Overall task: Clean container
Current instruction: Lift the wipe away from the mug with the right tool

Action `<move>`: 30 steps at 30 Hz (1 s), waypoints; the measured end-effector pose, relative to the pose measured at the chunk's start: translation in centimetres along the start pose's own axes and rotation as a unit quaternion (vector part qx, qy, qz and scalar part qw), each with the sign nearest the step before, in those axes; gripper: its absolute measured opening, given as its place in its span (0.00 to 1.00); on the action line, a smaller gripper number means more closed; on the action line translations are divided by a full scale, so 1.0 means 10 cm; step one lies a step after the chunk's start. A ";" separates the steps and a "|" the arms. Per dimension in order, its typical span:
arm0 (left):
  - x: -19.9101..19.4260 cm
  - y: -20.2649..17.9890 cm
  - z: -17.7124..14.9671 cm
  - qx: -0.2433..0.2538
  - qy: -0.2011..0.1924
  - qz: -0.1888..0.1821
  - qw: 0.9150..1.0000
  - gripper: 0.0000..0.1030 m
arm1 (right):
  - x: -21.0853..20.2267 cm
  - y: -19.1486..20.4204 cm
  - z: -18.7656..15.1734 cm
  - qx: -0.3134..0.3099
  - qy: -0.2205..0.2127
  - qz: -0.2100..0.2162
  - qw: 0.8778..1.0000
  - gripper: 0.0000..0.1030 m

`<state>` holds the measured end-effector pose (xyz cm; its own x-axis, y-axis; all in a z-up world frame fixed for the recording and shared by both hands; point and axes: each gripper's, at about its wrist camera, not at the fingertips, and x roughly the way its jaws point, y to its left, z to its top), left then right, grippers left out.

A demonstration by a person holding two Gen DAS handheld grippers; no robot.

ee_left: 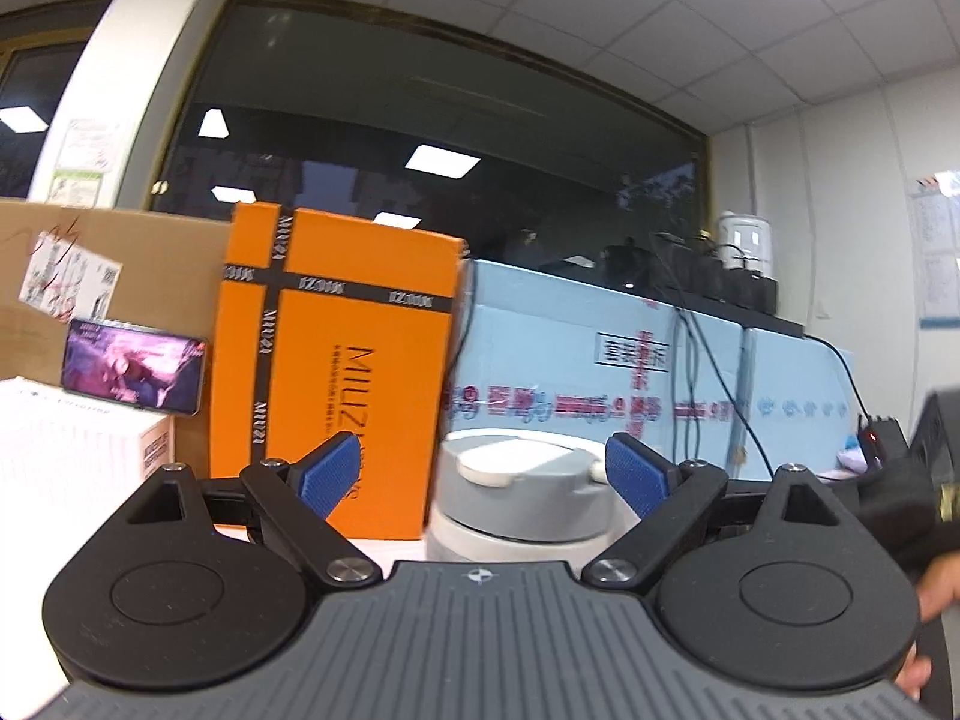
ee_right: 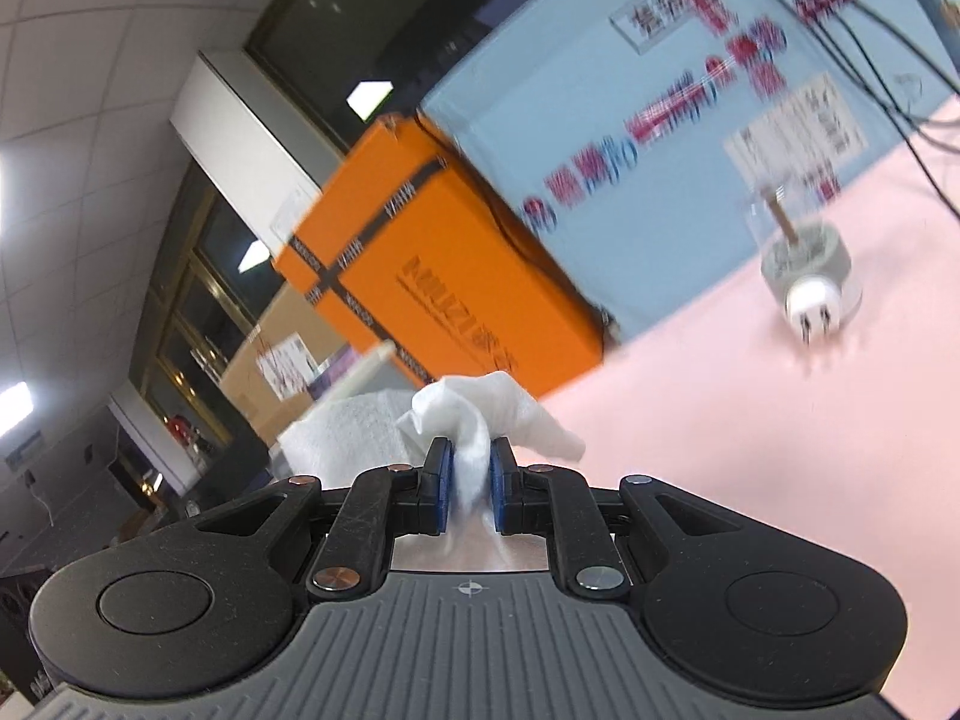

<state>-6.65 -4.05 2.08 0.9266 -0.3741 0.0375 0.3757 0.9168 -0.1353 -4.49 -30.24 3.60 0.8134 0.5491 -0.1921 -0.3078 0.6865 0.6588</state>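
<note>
Left gripper [ee_left: 489, 474] was spread wide, nothing grabbed, with the gray-lidded container [ee_left: 522, 501] sitting between its 2 blue pads on the pink table [ee_right: 750, 450]. Right gripper [ee_right: 470, 483] was clamped on a white tissue [ee_right: 480, 414].

An office: grid ceiling panels [ee_left: 750, 6], stacked cardboard boxes [ee_left: 336, 360], and wall notices [ee_left: 936, 252].

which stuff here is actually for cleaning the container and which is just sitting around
For the job:
grey-lidded container
white wipe pinched in the right gripper
open left gripper

Just lying about:
orange box
light blue box
phone
cardboard box
</note>
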 end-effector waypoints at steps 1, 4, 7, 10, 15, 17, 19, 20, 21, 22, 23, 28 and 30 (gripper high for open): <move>0.01 0.01 0.01 -0.006 0.001 0.004 1.000 1.00 | 0.02 0.00 -0.01 -0.001 0.005 -0.005 1.000 0.12; 0.02 0.00 0.04 -0.011 -0.006 0.005 1.000 1.00 | 0.04 0.00 -0.04 -0.001 0.016 -0.016 1.000 0.12; 0.06 -0.02 0.08 -0.004 -0.007 0.010 1.000 1.00 | 0.03 -0.03 -0.05 0.013 0.016 -0.002 1.000 0.12; 0.11 -0.01 0.13 -0.003 -0.007 0.022 1.000 1.00 | -0.03 -0.04 -0.04 0.028 0.008 0.029 0.999 0.14; 0.23 0.06 0.15 -0.011 0.013 0.045 0.999 1.00 | -0.11 0.02 -0.01 0.031 -0.002 0.066 0.997 0.15; 0.26 0.09 0.13 -0.017 0.020 0.045 0.999 1.00 | -0.15 0.09 0.00 0.019 0.000 0.076 0.997 0.15; 0.27 0.11 0.12 -0.019 0.022 0.047 0.998 1.00 | -0.16 0.19 0.01 -0.004 0.007 0.082 0.997 0.15; 0.27 0.12 0.11 -0.019 0.021 0.047 0.998 1.00 | -0.16 0.24 0.02 -0.018 0.011 0.083 0.996 0.15; 0.28 0.13 0.11 -0.019 0.022 0.048 0.998 1.00 | -0.16 0.28 0.03 -0.033 0.017 0.084 0.996 0.15; 0.28 0.14 0.11 -0.020 0.023 0.048 0.998 1.00 | -0.16 0.32 0.03 -0.046 0.022 0.087 0.995 0.14; 0.28 0.15 0.10 -0.021 0.024 0.049 0.998 1.00 | -0.15 0.35 0.04 -0.057 0.027 0.090 0.994 0.14; 0.29 0.16 0.08 -0.021 0.026 0.047 0.998 1.00 | -0.12 0.44 0.04 -0.102 0.043 0.089 0.990 0.20; 0.29 0.16 0.08 -0.022 0.027 0.043 0.998 1.00 | -0.11 0.46 0.05 -0.111 0.049 0.090 0.989 0.30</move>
<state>-3.37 -3.53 2.74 0.9527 -0.3027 -0.0289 0.2930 0.9392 -0.1793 -6.58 -27.97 7.19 0.6873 0.7077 -0.1636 -0.5526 0.6556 0.5146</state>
